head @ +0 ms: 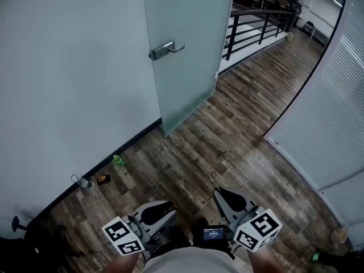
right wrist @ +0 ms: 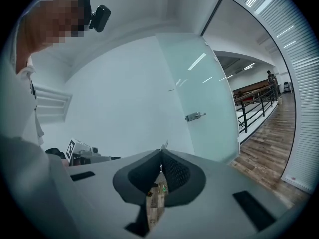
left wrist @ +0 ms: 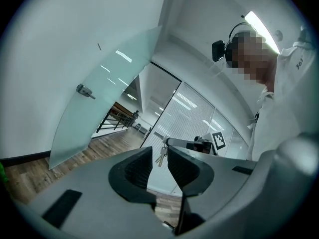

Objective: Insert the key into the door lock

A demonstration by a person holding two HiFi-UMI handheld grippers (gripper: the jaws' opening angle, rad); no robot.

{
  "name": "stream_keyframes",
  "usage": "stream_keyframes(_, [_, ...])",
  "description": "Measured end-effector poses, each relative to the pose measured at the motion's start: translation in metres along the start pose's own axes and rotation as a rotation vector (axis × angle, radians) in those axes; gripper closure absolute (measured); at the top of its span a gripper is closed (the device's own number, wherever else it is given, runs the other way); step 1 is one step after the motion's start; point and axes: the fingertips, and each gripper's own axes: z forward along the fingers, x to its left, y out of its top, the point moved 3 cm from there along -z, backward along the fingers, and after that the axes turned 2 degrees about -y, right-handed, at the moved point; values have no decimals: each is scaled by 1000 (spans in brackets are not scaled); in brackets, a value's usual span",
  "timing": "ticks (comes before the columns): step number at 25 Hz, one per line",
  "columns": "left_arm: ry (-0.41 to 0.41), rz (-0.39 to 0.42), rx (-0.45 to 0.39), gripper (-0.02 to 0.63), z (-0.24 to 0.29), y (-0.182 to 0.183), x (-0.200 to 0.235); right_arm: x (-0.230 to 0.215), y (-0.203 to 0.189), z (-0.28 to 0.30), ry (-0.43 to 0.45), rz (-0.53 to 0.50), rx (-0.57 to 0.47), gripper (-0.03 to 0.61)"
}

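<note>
The frosted glass door stands ajar, and its metal lever handle with the lock faces me. The handle also shows in the right gripper view, and as a small shape in the left gripper view. My right gripper is shut on a key whose thin tip sticks out past the jaws. More keys hang from its ring. My left gripper is open with nothing between its fingers. Both grippers are low in the head view, well short of the door.
A white wall runs left of the door. A green object, a glass cup and a small dark packet lie along the skirting. A black railing lies beyond the door. A curved wall with blinds closes the right.
</note>
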Motion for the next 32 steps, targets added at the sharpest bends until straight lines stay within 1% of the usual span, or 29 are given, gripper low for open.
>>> stream_keyframes(6, [43,16,-11,508,23,11,36,-35,10,37,51,-18,-1,561])
stream_keyframes(9, [79,25,-28,517,41,28,64,-60,26,69,89,-28,1,561])
stream_keyframes(13, [124,31,-50,523,78,55,100,-100,54,108,142,-43,11,561])
stream_keyframes(18, [157,40,-80,525,124,84,133,-142,84,143,202,-73,34,561])
stream_keyframes(22, [181,38,-88,525,147,94,152,-169,91,163,223,-64,50,561])
stream_keyframes(27, [201,25,-79,525,159,107,180,-187,95,191,235,-43,68,561])
stream_keyframes(32, [189,16,-72,525,164,124,217,-197,100,226,224,-34,82,561])
